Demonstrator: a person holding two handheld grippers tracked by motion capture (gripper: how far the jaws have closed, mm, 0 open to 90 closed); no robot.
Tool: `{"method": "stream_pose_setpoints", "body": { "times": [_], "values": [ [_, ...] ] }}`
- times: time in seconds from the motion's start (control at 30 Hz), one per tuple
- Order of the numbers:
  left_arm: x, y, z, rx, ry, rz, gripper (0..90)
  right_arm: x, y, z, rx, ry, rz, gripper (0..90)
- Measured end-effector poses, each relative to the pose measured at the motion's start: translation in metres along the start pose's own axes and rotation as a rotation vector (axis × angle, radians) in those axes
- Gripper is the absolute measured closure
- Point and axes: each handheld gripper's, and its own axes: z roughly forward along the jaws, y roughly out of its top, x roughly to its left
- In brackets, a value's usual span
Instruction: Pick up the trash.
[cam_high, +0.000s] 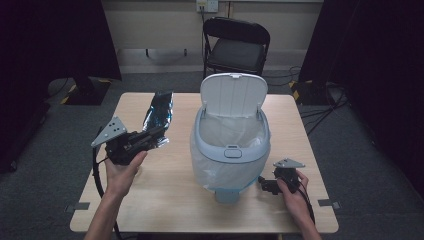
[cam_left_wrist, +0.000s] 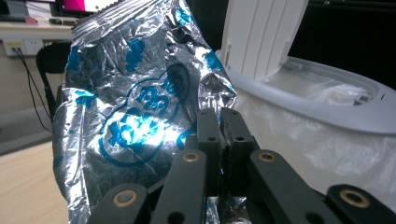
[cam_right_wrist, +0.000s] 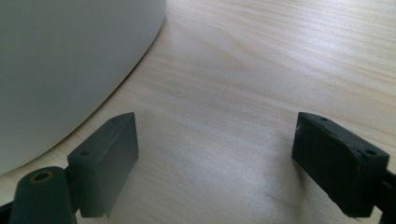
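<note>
A crinkled silver foil bag (cam_high: 159, 116) with blue print is held up over the table's left half, and my left gripper (cam_high: 156, 135) is shut on its lower edge. In the left gripper view the bag (cam_left_wrist: 135, 107) rises above the closed jaws of the left gripper (cam_left_wrist: 219, 122). A white bin (cam_high: 231, 145) with a clear liner stands mid-table, lid (cam_high: 234, 95) raised. Its rim (cam_left_wrist: 327, 109) lies just right of the bag. My right gripper (cam_high: 265, 186) rests low by the bin's base, open. The right gripper (cam_right_wrist: 215, 149) has bare wood between its jaws, the bin wall (cam_right_wrist: 60, 60) to their left.
The wooden table (cam_high: 165, 195) has bare surface in front of the bin and at the front left. A black folding chair (cam_high: 235, 47) stands behind the table. Dark curtains hang at both sides, and cables lie on the floor at the right.
</note>
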Motion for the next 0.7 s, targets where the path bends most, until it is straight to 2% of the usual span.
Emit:
{"method": "stream_pose_setpoints", "body": {
  "times": [0.27, 0.5, 0.6, 0.63, 0.7],
  "values": [
    [-0.009, 0.012, 0.003, -0.032, -0.007, 0.037, 88.0, 0.000, 0.000, 0.000, 0.000, 0.000, 0.000, 13.4],
    [-0.014, 0.019, 0.004, -0.051, 0.003, 0.061, 88.1, 0.000, 0.000, 0.000, 0.000, 0.000, 0.000, 13.4],
    [-0.015, 0.023, 0.004, -0.059, 0.000, 0.086, 88.2, 0.000, 0.000, 0.000, 0.000, 0.000, 0.000, 13.4],
    [-0.017, 0.024, 0.005, -0.068, 0.003, 0.075, 88.2, 0.000, 0.000, 0.000, 0.000, 0.000, 0.000, 13.4],
    [-0.018, 0.027, 0.005, -0.065, -0.001, 0.098, 88.2, 0.000, 0.000, 0.000, 0.000, 0.000, 0.000, 13.4]
  ]
}}
